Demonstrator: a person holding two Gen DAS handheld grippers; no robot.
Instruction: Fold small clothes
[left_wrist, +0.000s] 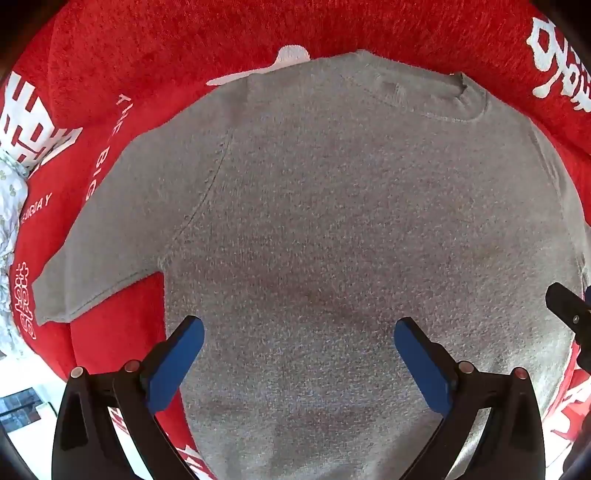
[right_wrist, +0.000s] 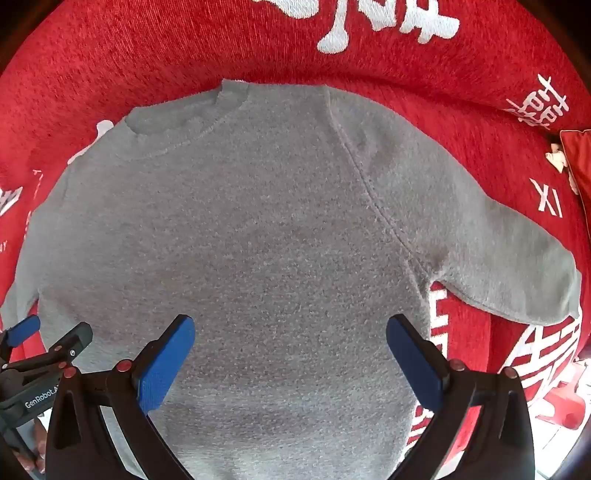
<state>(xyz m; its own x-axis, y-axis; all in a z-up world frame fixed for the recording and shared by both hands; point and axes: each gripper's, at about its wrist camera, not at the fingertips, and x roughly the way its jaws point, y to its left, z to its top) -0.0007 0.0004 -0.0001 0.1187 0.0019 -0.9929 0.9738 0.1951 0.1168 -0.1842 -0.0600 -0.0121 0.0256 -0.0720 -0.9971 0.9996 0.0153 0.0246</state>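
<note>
Left wrist: grey sweater (left_wrist: 332, 221) flat on red blanket (left_wrist: 184, 37)

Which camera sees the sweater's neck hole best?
The right wrist view: the neck hole of the grey sweater sits well inside the picture, its ribbed band clear. The left wrist view shows it too, but pushed toward the upper right edge and more squashed.

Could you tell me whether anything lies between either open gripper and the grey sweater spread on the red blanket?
Nothing visible does. The grey sweater lies flat on the red blanket, and the left gripper and right gripper point at bare fabric.
</note>
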